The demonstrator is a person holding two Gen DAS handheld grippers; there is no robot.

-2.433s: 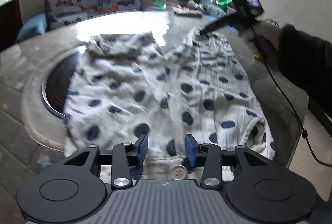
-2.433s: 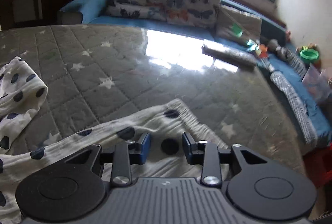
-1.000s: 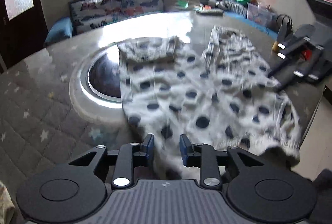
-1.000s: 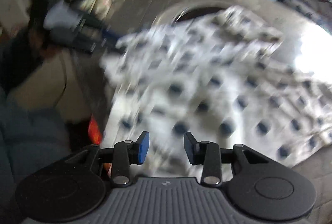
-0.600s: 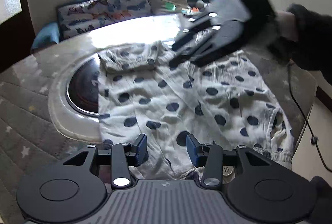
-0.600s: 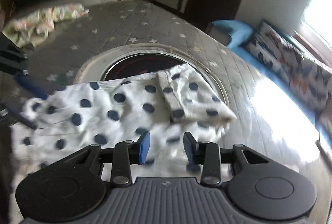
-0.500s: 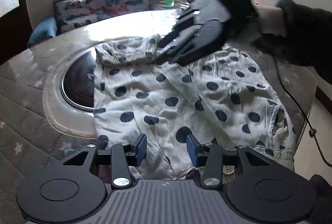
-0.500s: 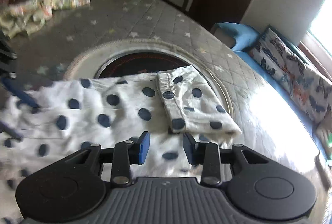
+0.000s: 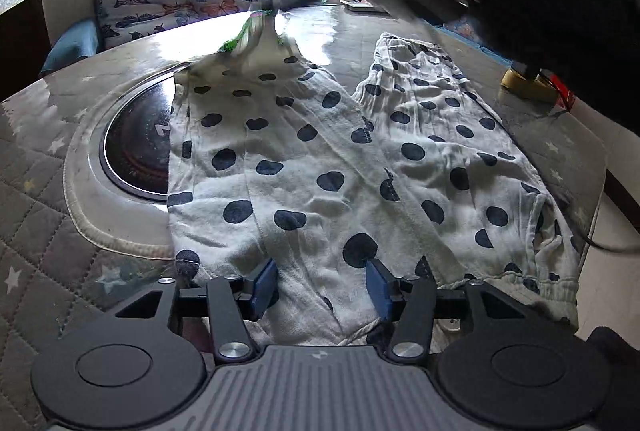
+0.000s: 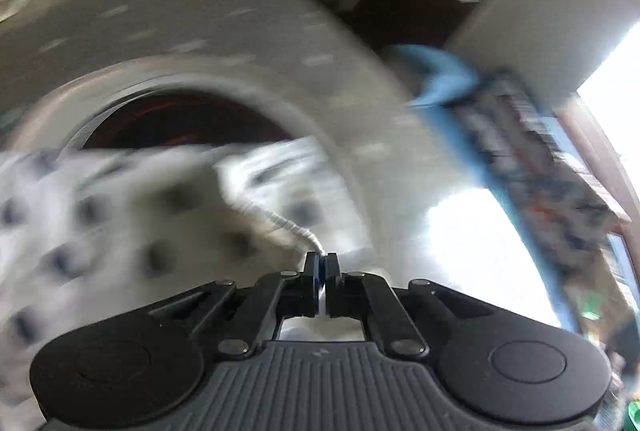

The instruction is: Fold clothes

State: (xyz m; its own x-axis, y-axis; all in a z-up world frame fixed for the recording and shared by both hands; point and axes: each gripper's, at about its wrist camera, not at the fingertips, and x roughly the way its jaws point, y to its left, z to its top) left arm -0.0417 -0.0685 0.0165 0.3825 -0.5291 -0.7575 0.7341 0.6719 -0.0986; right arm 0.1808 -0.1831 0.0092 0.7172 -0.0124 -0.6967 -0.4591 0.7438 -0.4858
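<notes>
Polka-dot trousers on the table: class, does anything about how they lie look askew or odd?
Yes. The polka-dot trousers lie partly over the round inset, and the right gripper is pinching one leg's end up off the table.

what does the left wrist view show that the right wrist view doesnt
Only the left wrist view shows the whole polka-dot pants spread out, both legs and the waistband, with the open left gripper over the near edge. Only the right wrist view, though blurred, shows the right gripper shut on the fabric's hem. Both show the pants, the round dark inset and the quilted table cover.
</notes>
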